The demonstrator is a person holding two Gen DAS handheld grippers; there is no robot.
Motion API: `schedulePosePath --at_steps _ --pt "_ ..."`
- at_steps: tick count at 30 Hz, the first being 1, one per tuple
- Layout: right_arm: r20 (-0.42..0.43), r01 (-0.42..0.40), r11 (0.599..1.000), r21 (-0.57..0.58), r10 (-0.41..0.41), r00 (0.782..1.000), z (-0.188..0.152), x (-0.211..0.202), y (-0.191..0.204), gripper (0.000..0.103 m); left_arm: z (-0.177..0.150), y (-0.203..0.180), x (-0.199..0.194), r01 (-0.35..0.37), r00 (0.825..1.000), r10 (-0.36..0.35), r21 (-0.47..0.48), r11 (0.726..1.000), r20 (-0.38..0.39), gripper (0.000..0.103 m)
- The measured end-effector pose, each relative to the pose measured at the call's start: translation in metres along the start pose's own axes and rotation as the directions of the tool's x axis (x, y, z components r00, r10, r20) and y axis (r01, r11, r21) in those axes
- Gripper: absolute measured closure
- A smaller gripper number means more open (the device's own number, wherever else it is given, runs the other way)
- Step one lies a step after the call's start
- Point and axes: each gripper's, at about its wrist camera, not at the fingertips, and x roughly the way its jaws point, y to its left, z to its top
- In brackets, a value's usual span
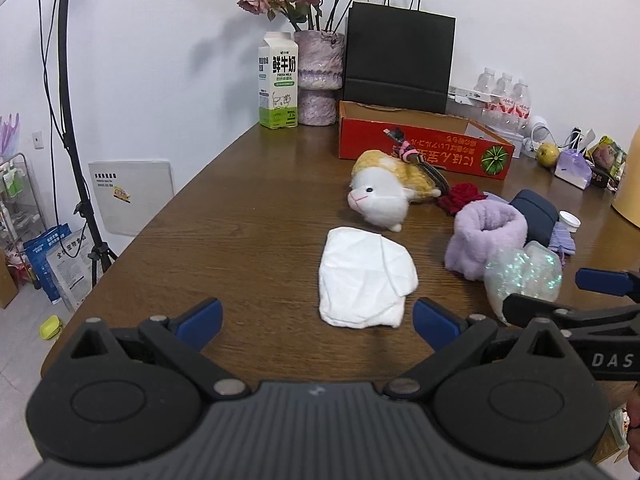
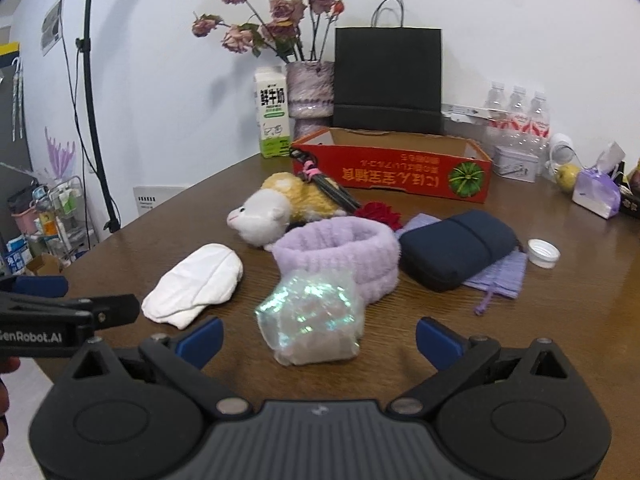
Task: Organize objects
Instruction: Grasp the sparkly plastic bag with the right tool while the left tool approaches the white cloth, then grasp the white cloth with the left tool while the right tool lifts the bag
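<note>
while both stand wide and empty, the left hand-held gripper (image 1: 318, 322) frames a white cloth (image 1: 366, 282) and the right hand-held gripper (image 2: 319, 338) a glittery bag (image 2: 310, 322) on the worktop (image 1: 248, 216); purple band (image 2: 340, 254), plush toy (image 2: 276, 208), red box (image 2: 394, 168) lie beyond.

Milk carton (image 1: 278, 82) beside a vase of dried roses (image 1: 319, 76); black paper bag (image 1: 398, 60) behind; water bottles (image 1: 505, 98) far right.

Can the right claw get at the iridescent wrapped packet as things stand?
Probably yes. The right claw is open, with the iridescent packet lying straight ahead between its fingers and nothing in front of it. The purple fuzzy band sits close behind it, so a deep push may nudge that.
</note>
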Motion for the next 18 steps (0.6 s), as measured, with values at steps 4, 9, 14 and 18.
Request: schedulePosePath --at_steps 4,9,14,18 --pt "-0.016 0.034 0.999 -0.013 -0.034 0.999 0.003 0.014 0.005 0.013 0.005 0.005 0.009 0.001 1.000 -0.001 0.005 1.000 -0.009 0.000" --pt "-0.036 0.028 1.000 -0.002 -0.028 0.999 0.005 0.027 0.002 0.023 0.009 0.005 0.019 0.026 0.999 -0.026 0.016 1.000 -0.026 0.000" --pt "-0.033 -0.019 1.000 -0.011 0.018 0.999 0.008 0.032 -0.004 0.039 0.015 0.004 0.032 0.060 0.997 -0.059 0.012 0.998 -0.048 0.000" --pt "-0.042 -0.039 0.999 -0.004 0.039 0.998 0.008 0.032 -0.012 0.051 0.018 -0.001 0.042 0.080 0.994 -0.079 0.018 0.997 -0.071 0.000"
